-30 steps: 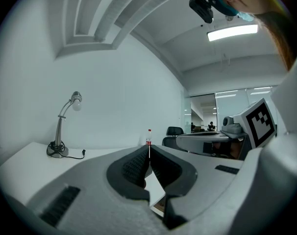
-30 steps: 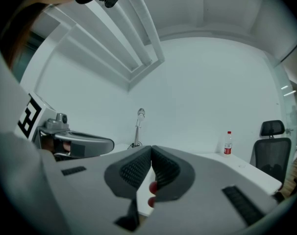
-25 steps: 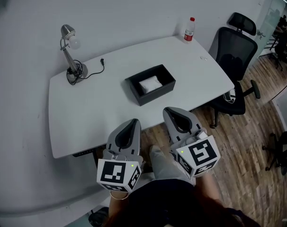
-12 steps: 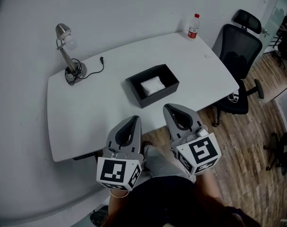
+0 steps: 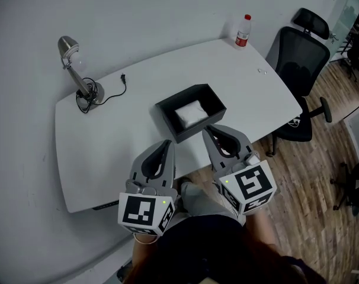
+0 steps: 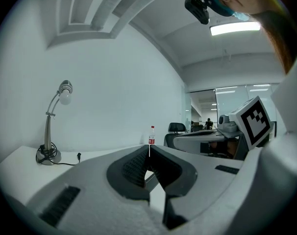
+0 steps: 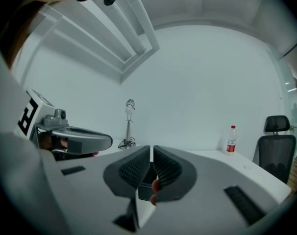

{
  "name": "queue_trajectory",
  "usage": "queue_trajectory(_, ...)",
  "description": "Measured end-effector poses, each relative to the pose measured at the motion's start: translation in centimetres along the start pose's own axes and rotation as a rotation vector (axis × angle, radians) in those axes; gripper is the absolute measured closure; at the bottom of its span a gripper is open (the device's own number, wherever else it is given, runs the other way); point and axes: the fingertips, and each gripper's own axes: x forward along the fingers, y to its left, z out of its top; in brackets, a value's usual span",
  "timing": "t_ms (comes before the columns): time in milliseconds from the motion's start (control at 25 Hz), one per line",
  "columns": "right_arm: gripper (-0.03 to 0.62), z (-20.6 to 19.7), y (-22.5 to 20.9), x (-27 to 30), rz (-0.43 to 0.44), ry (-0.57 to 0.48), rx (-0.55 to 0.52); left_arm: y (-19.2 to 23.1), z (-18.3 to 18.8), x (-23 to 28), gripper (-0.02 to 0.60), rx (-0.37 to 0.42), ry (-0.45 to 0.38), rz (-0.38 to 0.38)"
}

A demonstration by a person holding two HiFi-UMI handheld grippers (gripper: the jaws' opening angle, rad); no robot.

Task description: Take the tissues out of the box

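Note:
An open black box (image 5: 210,94) sits in the middle of the white table (image 5: 108,141), with a white stack of tissues (image 5: 190,112) lying inside it. My left gripper (image 5: 167,142) is over the table's near edge, shut and empty, a little short of the box and to its left. The right gripper (image 5: 208,129) is also shut with nothing in it, its tips just before the box's near wall. In the left gripper view the jaws (image 6: 149,148) meet at the tip. In the right gripper view the right gripper (image 7: 152,150) points along the table toward the lamp.
A silver desk lamp (image 5: 73,64) with a loose black cord (image 5: 117,83) stands at the table's far left. A red-labelled bottle (image 5: 243,31) is at the far right corner. A black office chair (image 5: 303,61) stands right of the table on the wooden floor (image 5: 310,176).
Both grippers have moved forward from over the floor to the table's near edge. The box now lies much closer to their tips. Both stay shut.

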Motion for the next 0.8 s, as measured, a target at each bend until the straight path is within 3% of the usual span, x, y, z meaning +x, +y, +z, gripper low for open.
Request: queue_trajectory(800,0.461,-3.0,-2.0,7.1,0.062,0.171,-0.041,4.1,0.6,6.2,0.555,-0.006,0.009,-0.021)
